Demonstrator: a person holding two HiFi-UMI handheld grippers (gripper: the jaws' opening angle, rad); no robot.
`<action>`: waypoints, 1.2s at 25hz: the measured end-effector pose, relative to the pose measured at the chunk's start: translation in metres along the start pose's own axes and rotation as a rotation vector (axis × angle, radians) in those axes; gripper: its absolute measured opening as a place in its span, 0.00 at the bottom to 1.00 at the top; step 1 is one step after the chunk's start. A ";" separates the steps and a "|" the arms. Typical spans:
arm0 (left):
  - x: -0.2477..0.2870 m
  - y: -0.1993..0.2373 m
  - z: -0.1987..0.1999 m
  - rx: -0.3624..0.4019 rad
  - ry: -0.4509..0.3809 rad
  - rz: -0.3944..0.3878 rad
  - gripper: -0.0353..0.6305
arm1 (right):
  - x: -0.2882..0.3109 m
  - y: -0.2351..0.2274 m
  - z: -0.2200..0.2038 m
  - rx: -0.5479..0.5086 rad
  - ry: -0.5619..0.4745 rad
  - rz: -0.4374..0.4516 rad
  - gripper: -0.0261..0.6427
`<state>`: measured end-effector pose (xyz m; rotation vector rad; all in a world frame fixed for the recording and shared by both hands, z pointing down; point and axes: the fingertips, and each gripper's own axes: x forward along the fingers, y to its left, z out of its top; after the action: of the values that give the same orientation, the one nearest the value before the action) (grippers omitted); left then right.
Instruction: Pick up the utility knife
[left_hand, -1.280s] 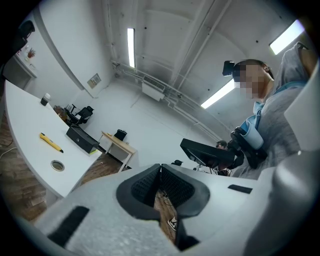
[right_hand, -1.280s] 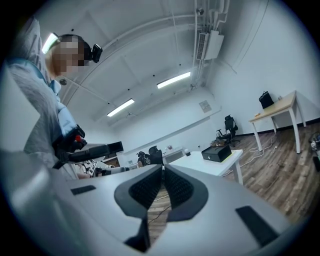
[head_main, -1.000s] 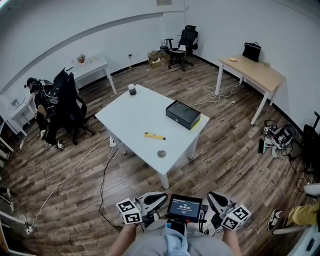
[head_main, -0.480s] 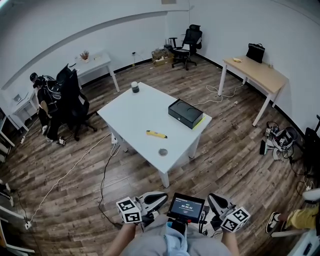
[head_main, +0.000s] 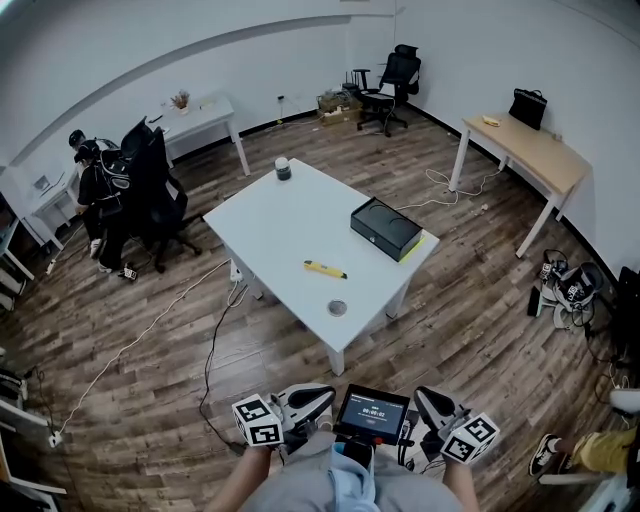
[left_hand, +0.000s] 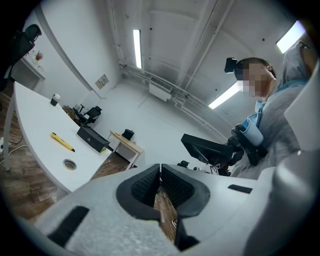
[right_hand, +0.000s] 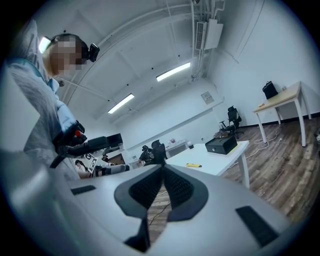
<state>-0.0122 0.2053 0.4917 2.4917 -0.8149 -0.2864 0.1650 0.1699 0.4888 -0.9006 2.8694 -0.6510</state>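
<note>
- On the white table (head_main: 285, 215), in its near half, lies the yellow utility knife (head_main: 325, 269), flat and on its own.
- Its long axis runs roughly from 9 to 3 o'clock in the head view. The dark-tipped end sits on the 3 o'clock side and dips a little toward the viewer.
- A small round disc (head_main: 337, 308) sits at the knife's 6 o'clock, between it and the table's near corner. A black box (head_main: 385, 228) is at its 2 o'clock, apart from it. A dark cup (head_main: 283, 169) stands at the far corner, about 11 o'clock.
- Bare tabletop surrounds the knife on all sides. It looks well inside both near edges, so a reach from either edge has room.
- From the grippers the knife lies at 12 o'clock, well apart, with open wooden floor and the table's near corner between.
- The left gripper (head_main: 312, 397) has its jaws closed together on nothing.
- The right gripper (head_main: 430, 400) is likewise closed and empty.
- The left gripper lines up almost straight below the knife and is probably slightly nearer. The right one sits off toward 4 o'clock of it.
- A cable (head_main: 215, 330) trails over the floor at the table's 8 o'clock side. The direct path to the near corner looks free.
</note>
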 end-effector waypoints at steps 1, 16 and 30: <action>0.000 0.006 0.002 0.001 -0.003 0.003 0.08 | 0.006 -0.002 0.002 -0.001 0.005 0.005 0.09; -0.009 0.126 0.082 -0.011 -0.090 0.089 0.08 | 0.141 -0.038 0.035 -0.023 0.052 0.057 0.09; -0.052 0.210 0.144 0.004 -0.168 0.156 0.08 | 0.247 -0.041 0.045 -0.046 0.088 0.092 0.09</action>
<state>-0.2070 0.0340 0.4805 2.4145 -1.0725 -0.4431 -0.0088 -0.0151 0.4804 -0.7578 2.9945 -0.6329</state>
